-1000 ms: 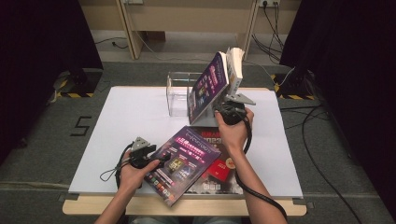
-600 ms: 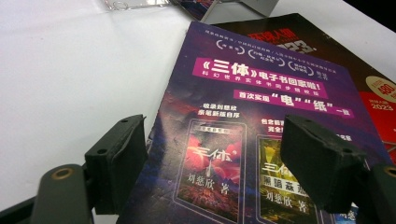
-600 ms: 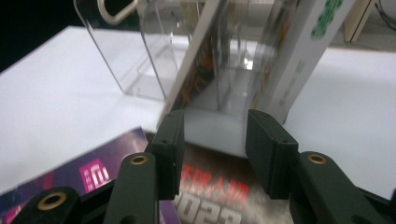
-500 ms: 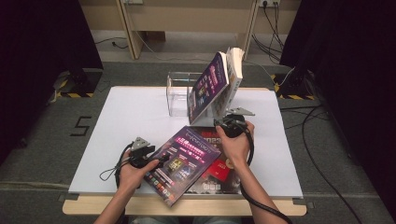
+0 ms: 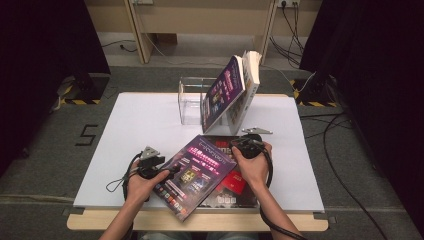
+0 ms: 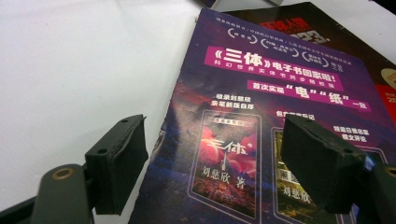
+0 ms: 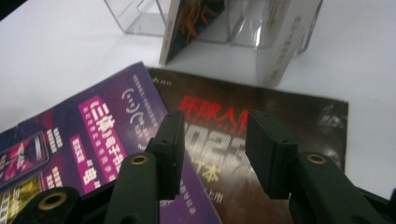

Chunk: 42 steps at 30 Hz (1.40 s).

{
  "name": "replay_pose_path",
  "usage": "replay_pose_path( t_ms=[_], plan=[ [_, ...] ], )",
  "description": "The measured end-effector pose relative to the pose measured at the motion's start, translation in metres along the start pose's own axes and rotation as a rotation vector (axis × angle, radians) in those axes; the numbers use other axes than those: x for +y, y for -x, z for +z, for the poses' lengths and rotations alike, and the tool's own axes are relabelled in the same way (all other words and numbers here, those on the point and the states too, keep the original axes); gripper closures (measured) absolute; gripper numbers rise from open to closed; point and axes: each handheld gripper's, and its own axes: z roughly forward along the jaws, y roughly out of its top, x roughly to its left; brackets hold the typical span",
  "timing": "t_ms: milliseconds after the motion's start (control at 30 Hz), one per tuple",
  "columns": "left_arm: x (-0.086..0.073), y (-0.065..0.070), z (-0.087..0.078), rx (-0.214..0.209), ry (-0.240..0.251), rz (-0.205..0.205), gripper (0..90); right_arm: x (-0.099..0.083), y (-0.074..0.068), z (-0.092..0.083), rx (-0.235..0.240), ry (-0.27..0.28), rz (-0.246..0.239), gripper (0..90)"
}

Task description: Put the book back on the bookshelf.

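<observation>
A purple magazine (image 5: 197, 172) (image 6: 261, 116) (image 7: 88, 135) lies flat near the table's front, partly on top of a dark magazine (image 5: 235, 186) (image 7: 275, 121) with red lettering. My left gripper (image 5: 172, 170) (image 6: 215, 163) is open at the purple magazine's left edge, one jaw over the white table and the other over the cover. My right gripper (image 5: 243, 145) (image 7: 212, 149) hangs open just above the dark magazine's far part, beside the purple cover's edge, with nothing between its jaws.
A clear acrylic stand (image 5: 190, 102) (image 7: 140, 18) sits at the table's far middle. Another purple magazine (image 5: 222, 92) and a pale book (image 5: 251, 75) lean in it. The white table (image 5: 130, 130) is bare on the left. Cables trail from both grippers.
My right gripper has come down and back from beside the stand to just over the flat magazines. The left gripper and the magazines have stayed put.
</observation>
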Motion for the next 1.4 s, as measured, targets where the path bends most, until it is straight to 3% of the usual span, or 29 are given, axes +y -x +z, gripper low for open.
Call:
replay_pose_path(
  t_ms=[533,1400],
  plan=[
    [0.007,-0.007,0.015,-0.014,-0.054,-0.027,22.2,-0.026,0.0,0.002,0.052,-0.125,0.028,58.2],
    [0.013,-0.012,0.024,-0.006,-0.074,-0.033,23.0,-0.04,0.002,0.001,0.108,-0.225,0.088,58.1]
  ],
)
